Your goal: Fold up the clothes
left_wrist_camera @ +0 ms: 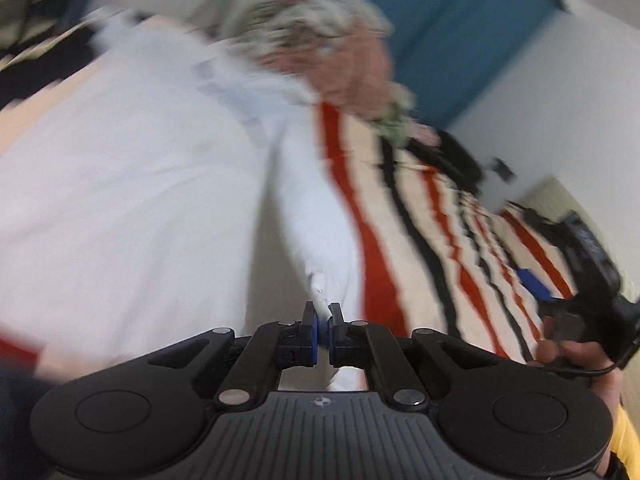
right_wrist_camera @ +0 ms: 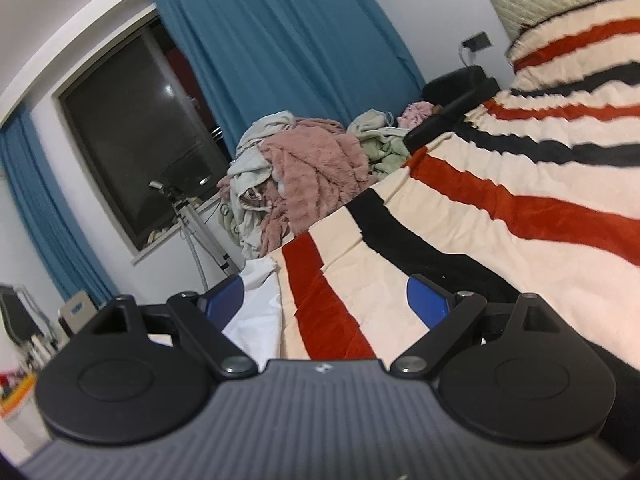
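A white garment [left_wrist_camera: 132,184] lies spread on a striped red, black and cream blanket [left_wrist_camera: 416,216] on the bed. My left gripper [left_wrist_camera: 323,318] is shut on a sleeve end or corner of the white garment, which stretches away from the pads. The left view is motion-blurred. My right gripper [right_wrist_camera: 325,300] is open and empty, low over the blanket [right_wrist_camera: 500,184]; a bit of the white garment [right_wrist_camera: 256,308] lies by its left finger. The right gripper also shows in the left wrist view [left_wrist_camera: 576,292], held in a hand.
A pile of pink, white and green clothes [right_wrist_camera: 308,172] sits at the bed's far end, also in the left wrist view [left_wrist_camera: 320,40]. Blue curtains [right_wrist_camera: 288,36], a dark window [right_wrist_camera: 132,132] and a tripod [right_wrist_camera: 200,236] stand beyond. A black object [right_wrist_camera: 456,96] lies by the pile.
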Available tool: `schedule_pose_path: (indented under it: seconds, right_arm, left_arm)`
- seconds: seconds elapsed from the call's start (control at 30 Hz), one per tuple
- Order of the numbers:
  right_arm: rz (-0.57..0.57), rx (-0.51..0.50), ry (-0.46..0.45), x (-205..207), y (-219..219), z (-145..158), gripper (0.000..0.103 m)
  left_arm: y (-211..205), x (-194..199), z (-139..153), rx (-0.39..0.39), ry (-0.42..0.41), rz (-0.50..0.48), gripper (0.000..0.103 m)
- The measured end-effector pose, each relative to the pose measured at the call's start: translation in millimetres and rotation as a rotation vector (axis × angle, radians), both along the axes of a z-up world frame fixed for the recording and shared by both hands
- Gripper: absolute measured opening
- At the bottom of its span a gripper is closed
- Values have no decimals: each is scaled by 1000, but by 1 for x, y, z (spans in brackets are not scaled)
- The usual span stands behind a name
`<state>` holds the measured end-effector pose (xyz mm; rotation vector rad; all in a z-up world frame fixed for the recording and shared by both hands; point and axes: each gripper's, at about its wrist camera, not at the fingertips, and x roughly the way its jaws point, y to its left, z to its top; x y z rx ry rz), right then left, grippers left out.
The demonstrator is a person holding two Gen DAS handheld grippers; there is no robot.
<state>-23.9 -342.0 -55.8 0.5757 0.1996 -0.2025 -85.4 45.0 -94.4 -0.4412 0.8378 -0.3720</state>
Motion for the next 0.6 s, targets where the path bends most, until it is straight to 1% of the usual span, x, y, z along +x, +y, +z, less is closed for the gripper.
schedule_pose_path:
  seconds: [0.1,0.13,0.17,0.2,0.23,0.27,0.33,0.37,0.4,0.43,0.47,0.53,0.57,0.6]
  right_arm:
    - [42,-39,19,5,12,1,91]
    - [61,-50,30,7,16,1,91]
    - [81,-65,41,10,21,0,91]
    - [102,-83,52,12,26,0,90]
    - [119,-101,59,13,31,0,90]
    - [132,-118,61,14,36,0,90]
    - [160,-152,64,14,46,0,90]
    - [173,-168,65,14,51,0,90]
    - [185,-185,67,15,55,0,90]
    - [196,-200,68,16,60,0,90]
    - [206,-215,70,16,64,-1,90]
    - [227,-244,71,18,72,-1,90]
    - [234,-254,73,18,75,-2,90]
    - [241,-262,76,20,79,-3,90]
  left_arm:
    - [9,1,-13,84,36,24,5]
    - [8,3,-13,96,38,9,5]
    - [7,5,-13,107,39,-9,8]
    - [4,7,-9,124,25,-24,18]
    - [2,9,-4,144,1,-32,38]
    - [0,12,1,164,-25,-38,47]
    - [-2,19,19,209,-99,-40,68]
    - [-2,24,29,232,-136,-41,75]
    - [-1,29,39,254,-172,-42,89]
    - [-1,35,47,276,-214,-38,98]
    - [1,42,54,305,-260,-26,101]
    - [0,60,67,365,-310,-4,103]
    - [3,70,70,394,-321,-4,103]
    - [4,78,72,400,-325,1,103]
